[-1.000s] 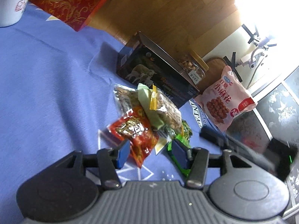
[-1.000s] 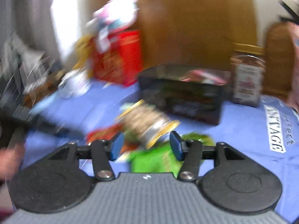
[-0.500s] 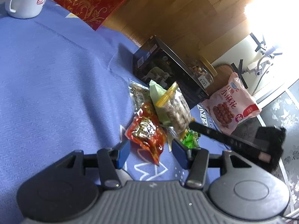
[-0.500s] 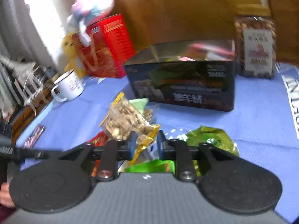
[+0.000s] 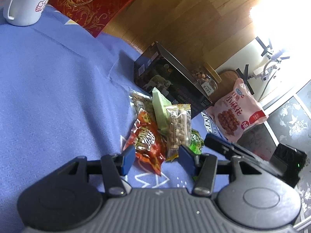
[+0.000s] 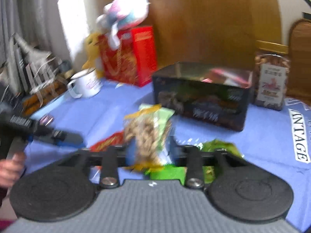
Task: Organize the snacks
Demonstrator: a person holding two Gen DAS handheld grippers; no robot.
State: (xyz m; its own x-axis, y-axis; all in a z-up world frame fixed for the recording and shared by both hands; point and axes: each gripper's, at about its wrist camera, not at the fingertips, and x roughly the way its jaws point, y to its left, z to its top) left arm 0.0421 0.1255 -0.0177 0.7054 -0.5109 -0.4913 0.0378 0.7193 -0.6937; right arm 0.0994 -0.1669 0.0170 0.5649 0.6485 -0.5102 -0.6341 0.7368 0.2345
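Right gripper (image 6: 150, 153) — jaws have just been opening, now apart, with the clear peanut-bar packet (image 6: 144, 134) between them; frame is blurred, can't tell if the pads touch it. In the left wrist view the same packet (image 5: 178, 128) lies on top of the snack pile, leaning on a pale green wrapper (image 5: 160, 109).

Left gripper (image 5: 157, 160) — jaws apart, clamped on nothing, hovering low over the blue cloth on the table (image 5: 58, 97). Red foil packet (image 5: 147, 141) sits just ahead of the gap, towards 12 o'clock. Bright green packet (image 5: 195, 141) at 1 o'clock, by the right pad.

Dark open box (image 5: 169, 83) at 12 o'clock beyond the pile, near it; some packets already inside, seen from the right wrist. Nut jar (image 5: 206, 77) just behind the box, pink bag (image 5: 237, 110) at 2 o'clock of the pile. White mug (image 5: 27, 2) and red gift box (image 5: 93, 2) far off at 10–11 o'clock.

A person's hand (image 6: 9, 167) shows at 9 o'clock in the right wrist view, holding the other gripper's handle.
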